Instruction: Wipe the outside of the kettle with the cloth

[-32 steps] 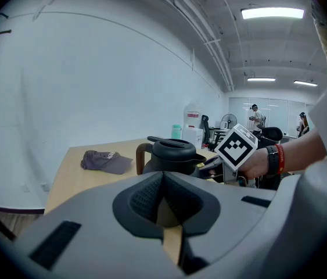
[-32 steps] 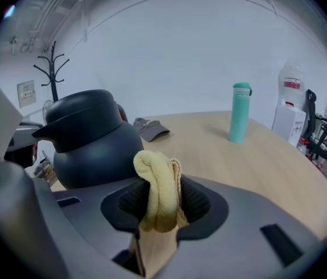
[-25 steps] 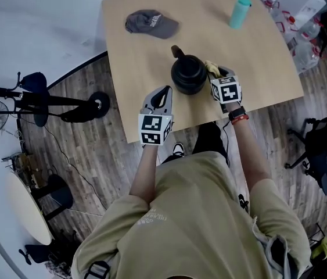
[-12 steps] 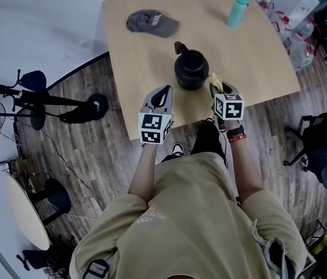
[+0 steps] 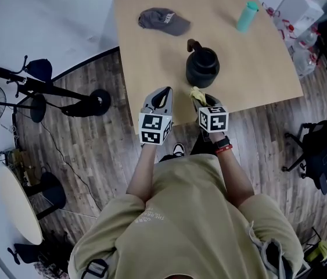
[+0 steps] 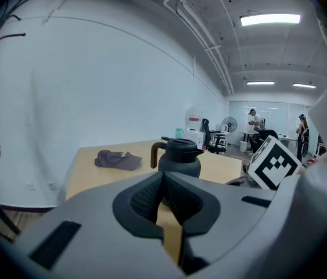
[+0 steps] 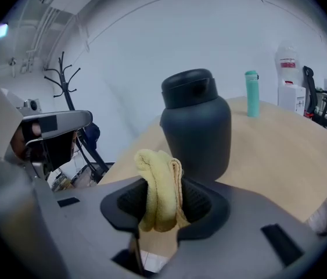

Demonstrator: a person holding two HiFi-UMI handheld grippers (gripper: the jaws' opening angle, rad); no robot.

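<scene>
You've drawn your right gripper back from the kettle; it now sits near the table's front edge, clear of the kettle's near side. Its jaws are clamped on the folded yellow cloth, whose upper end sticks up above them. The kettle stands upright mid-table, long axis vertical, with its brown handle pointing away from you toward the far edge. Your left gripper hovers at the front edge, jaws pressed together on nothing. In the right gripper view the kettle's handle is hidden behind its body, and the jaws swallow the cloth's lower end.
</scene>
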